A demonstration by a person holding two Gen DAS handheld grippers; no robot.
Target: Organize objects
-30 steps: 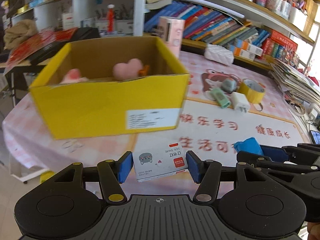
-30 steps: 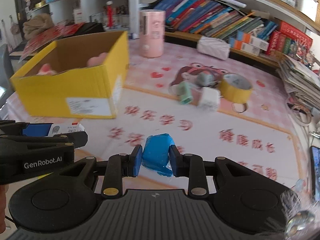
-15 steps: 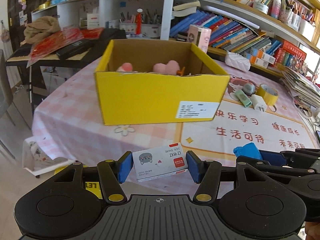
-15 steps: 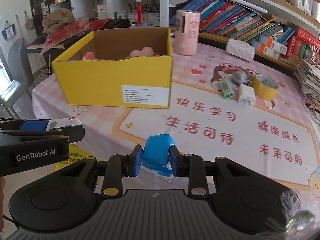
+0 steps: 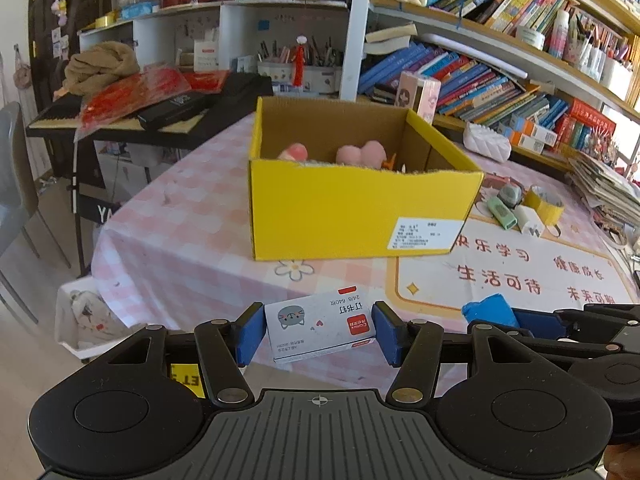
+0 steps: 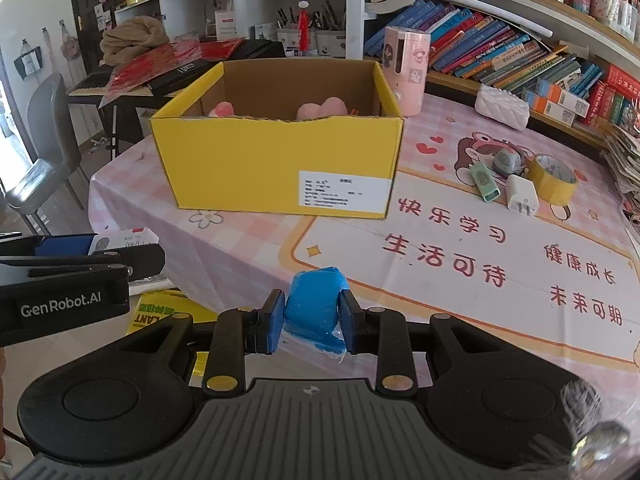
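My left gripper (image 5: 318, 334) is shut on a small white staples box (image 5: 320, 327) with a cat face and a red label, held over the table's near edge. My right gripper (image 6: 312, 320) is shut on a blue wrapped packet (image 6: 316, 306). Ahead stands an open yellow cardboard box (image 5: 360, 208) (image 6: 276, 164) with pink plush things (image 5: 360, 154) inside. The right view shows the left gripper (image 6: 92, 250) at the left edge, holding the white box. From the left view, the blue packet (image 5: 488, 310) appears low on the right.
On the pink tablecloth (image 6: 480, 248) to the right lie a green stick (image 6: 485, 181), a white charger (image 6: 521, 195), a grey lump (image 6: 506, 161) and a yellow tape roll (image 6: 552, 178). A pink cylinder (image 6: 406, 74) stands behind the box. Bookshelves (image 6: 500, 52) line the back; a chair (image 6: 44, 152) stands left.
Both grippers have drawn back from the yellow box toward the table's near edge, so the box looks smaller and farther. Each still holds its object.
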